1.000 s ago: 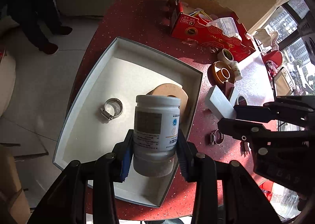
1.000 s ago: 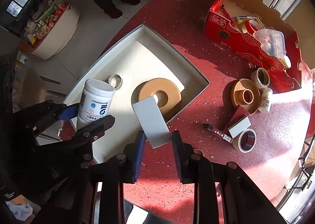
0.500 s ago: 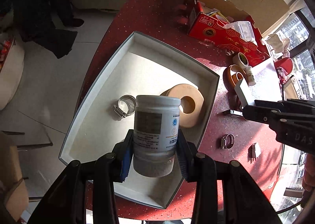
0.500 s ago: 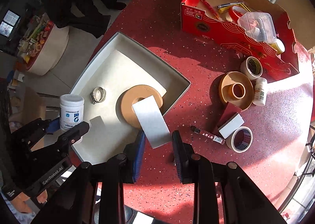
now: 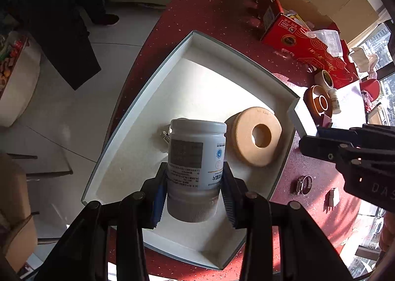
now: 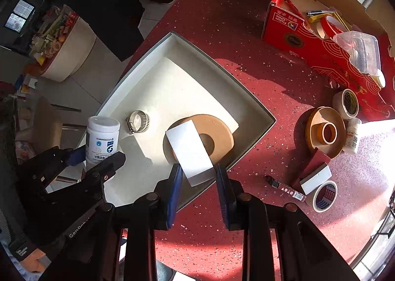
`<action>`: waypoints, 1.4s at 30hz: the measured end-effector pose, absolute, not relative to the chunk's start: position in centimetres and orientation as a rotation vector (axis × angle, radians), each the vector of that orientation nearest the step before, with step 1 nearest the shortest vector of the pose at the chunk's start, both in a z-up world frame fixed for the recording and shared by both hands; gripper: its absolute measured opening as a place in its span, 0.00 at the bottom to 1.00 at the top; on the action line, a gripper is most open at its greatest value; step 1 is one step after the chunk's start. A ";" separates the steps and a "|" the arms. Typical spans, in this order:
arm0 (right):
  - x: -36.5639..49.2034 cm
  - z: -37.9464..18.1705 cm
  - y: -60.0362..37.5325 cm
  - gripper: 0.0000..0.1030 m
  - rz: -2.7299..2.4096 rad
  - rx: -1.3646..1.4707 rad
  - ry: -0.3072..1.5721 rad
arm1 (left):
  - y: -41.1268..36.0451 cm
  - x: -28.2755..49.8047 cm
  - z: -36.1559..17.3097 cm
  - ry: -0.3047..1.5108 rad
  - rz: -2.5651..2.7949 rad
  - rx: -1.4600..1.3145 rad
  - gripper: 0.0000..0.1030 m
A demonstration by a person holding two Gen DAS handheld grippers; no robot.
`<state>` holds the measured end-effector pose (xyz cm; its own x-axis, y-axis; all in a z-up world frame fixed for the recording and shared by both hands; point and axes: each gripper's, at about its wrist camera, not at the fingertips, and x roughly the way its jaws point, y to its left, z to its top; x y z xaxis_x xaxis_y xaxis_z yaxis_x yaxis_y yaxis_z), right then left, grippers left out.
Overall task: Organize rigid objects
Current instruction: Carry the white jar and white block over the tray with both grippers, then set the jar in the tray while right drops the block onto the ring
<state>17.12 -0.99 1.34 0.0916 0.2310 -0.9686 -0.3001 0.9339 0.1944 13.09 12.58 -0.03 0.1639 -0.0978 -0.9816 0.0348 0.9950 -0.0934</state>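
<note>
My left gripper [image 5: 192, 197] is shut on a white pill bottle [image 5: 196, 157], held upright above the near part of the white tray [image 5: 148, 98]; the bottle also shows in the right wrist view [image 6: 102, 139]. My right gripper [image 6: 198, 182] is shut on a white rectangular block [image 6: 189, 152], held over the tray's right rim [image 6: 259, 132] and a tan foam ring [image 6: 219, 130]. The ring [image 5: 256, 140] and a metal hose clamp [image 6: 138, 121] lie in the tray.
On the red table: a red cardboard box [image 6: 321, 41] with tools at the back, tape rolls [image 6: 346, 103] [image 6: 323, 195], an orange dish [image 6: 323, 132], a small white bottle [image 6: 353, 139], a second hose clamp [image 5: 303, 184], a small clip [image 5: 330, 198]. The table edge and floor lie left.
Both grippers moved closer to the tray with their loads. The white block now hangs over the tray's right rim and the ring.
</note>
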 end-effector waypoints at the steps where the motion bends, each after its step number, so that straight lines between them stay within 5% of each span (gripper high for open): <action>1: 17.3 1.2 -0.8 0.29 0.398 -0.059 1.427 | 12.7 13.1 -0.2 1.406 -0.091 -0.053 0.42; 20: 19.8 -2.7 1.9 0.29 0.390 -0.106 1.505 | 12.0 15.4 -4.1 1.468 -0.073 -0.041 0.43; 23: 19.9 -3.0 2.2 0.29 0.378 -0.109 1.510 | 11.7 15.5 -4.7 1.489 -0.072 -0.032 0.79; 24: 19.9 -3.1 2.3 0.39 0.377 -0.107 1.518 | 11.8 15.4 -4.7 1.491 -0.068 -0.034 0.89; 25: 19.9 -3.1 2.3 0.71 0.371 -0.107 1.521 | 11.9 15.4 -4.7 1.489 -0.065 -0.040 0.91; 27: 19.7 -2.4 2.1 0.91 0.358 -0.095 1.487 | 12.1 15.2 -4.6 1.489 -0.068 -0.060 0.95; 32: 19.1 -0.5 0.9 0.99 0.330 -0.096 1.434 | 12.6 14.5 -4.4 1.462 -0.044 -0.084 1.00; 42: 14.4 1.4 -5.0 0.99 0.234 0.042 1.413 | 10.5 12.9 -3.1 1.474 -0.084 -0.012 1.00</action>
